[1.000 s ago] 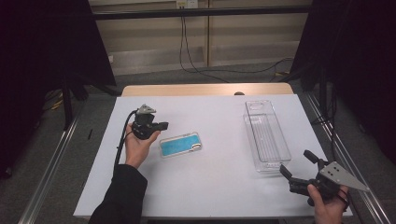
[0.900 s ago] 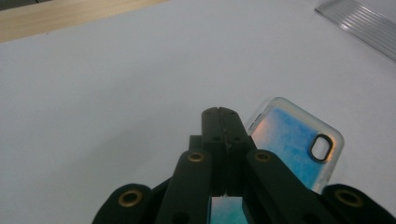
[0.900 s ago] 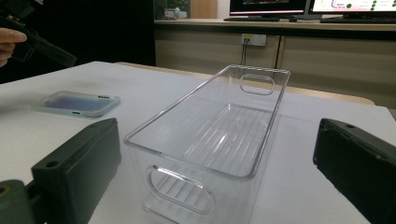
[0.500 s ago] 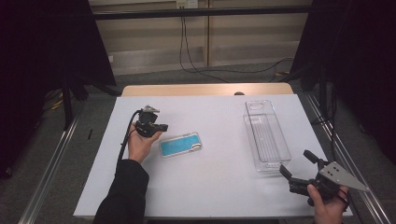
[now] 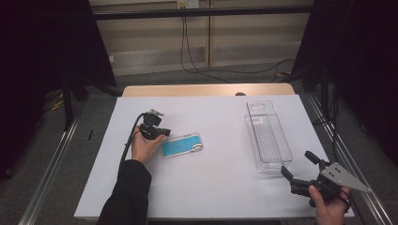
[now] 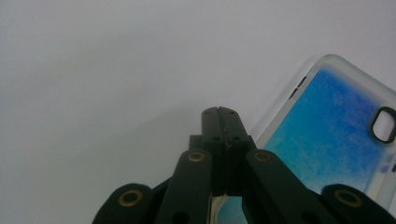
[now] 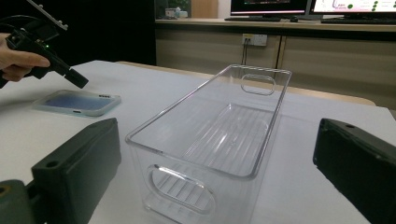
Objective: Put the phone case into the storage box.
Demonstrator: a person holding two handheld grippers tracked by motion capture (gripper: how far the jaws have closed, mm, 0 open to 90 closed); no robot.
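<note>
A white worktop [image 5: 206, 187] carries two things. The larger is a clear bin [image 5: 266, 137], long and narrow with a ribbed floor and an oval handle slot in each end wall; it stands empty along the worktop's right edge, its long sides running front to back. The smaller is a phone case [image 5: 182, 145], lying flat left of the worktop's middle, well apart from the bin: a clear rim around a mottled blue back, with a dark-ringed camera cutout near one end.

The right gripper [image 5: 301, 169] hovers at the front right corner, just in front of the bin's near end, its jaws spread wide with nothing between them.

The left gripper [image 6: 219, 112] is at the case's left end, its jaws pressed together, tips just beside the case's edge, gripping nothing.
</note>
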